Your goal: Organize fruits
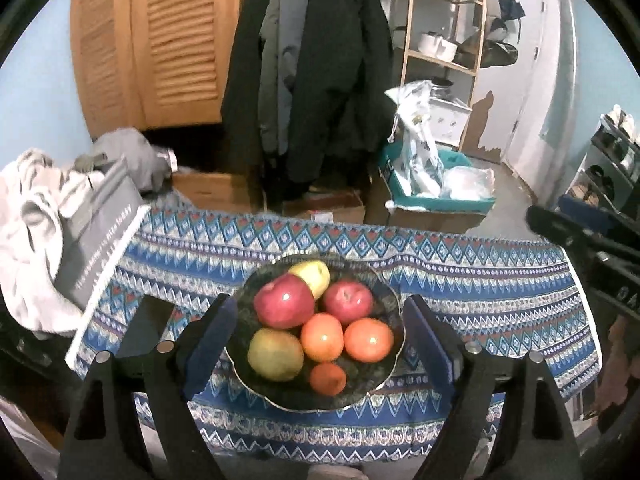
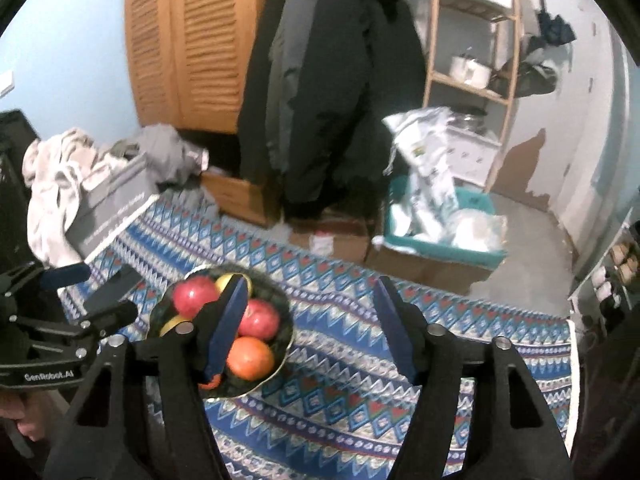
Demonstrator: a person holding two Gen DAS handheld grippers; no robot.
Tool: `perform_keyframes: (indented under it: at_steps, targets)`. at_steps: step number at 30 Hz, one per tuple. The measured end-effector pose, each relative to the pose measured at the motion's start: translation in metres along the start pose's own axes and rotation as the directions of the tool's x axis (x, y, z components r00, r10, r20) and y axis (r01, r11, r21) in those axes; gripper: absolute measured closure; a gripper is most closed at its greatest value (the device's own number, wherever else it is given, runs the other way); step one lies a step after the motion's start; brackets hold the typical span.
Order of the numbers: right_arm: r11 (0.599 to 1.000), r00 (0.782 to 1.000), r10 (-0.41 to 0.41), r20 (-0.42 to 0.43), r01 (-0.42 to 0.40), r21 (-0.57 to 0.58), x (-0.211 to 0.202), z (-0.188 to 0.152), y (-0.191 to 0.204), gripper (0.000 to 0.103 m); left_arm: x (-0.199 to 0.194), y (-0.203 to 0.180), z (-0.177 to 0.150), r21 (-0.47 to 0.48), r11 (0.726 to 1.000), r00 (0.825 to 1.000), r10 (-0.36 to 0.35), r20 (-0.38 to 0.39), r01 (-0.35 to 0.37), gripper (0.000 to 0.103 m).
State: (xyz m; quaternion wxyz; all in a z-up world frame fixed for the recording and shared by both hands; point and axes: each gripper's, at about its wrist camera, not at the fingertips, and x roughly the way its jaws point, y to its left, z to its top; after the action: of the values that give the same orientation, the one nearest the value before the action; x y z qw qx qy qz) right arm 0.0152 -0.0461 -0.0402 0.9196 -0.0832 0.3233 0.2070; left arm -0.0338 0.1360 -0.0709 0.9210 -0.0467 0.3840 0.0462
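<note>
Seven fruits fill the dark bowl (image 1: 390,312) in the left wrist view: two red apples (image 1: 284,306), two yellow-green apples (image 1: 275,354) and three oranges (image 1: 368,339). The bowl stands on the patterned cloth (image 1: 480,280) over the surface. The left tongs (image 1: 318,336) are spread apart, empty, flanking the bowl.

In the right wrist view, the right tongs (image 2: 310,328) are also apart and empty, over the cloth just right of the bowl (image 2: 286,334). The left tongs (image 2: 100,292) appear at the left edge.

Dark coats (image 1: 312,80) hang beside louvred doors (image 1: 160,40); patterned cloth (image 1: 460,264) below.
</note>
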Motion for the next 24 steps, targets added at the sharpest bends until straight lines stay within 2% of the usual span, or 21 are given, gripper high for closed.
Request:
perform_keyframes:
  at_steps: [5, 16, 20, 24]
  targets:
    - [0.999, 0.996, -0.047, 0.074, 0.046, 0.021, -0.023, 0.008, -0.017, 0.026, -0.013, -0.01, 0.016, -0.025, 0.999, 0.998, -0.038, 0.045, 0.04, 0.015]
    - [0.99, 0.975, -0.141, 0.172, 0.136, 0.038, -0.069, 0.016, -0.041, 0.022, -0.049, -0.042, 0.046, 0.021, 0.996, 0.985, -0.083, 0.152, 0.081, 0.005]
    - [0.986, 0.968, -0.159, 0.195, 0.147, 0.074, -0.083, 0.017, -0.055, 0.022, -0.058, -0.052, 0.05, 0.052, 0.997, 0.979, -0.06, 0.193, 0.051, 0.001]
    - [0.982, 0.965, -0.175, 0.195, 0.157, 0.103, -0.091, 0.016, -0.071, 0.022, -0.062, -0.06, 0.052, 0.06, 0.997, 0.977, -0.056, 0.205, 0.045, 0.001]
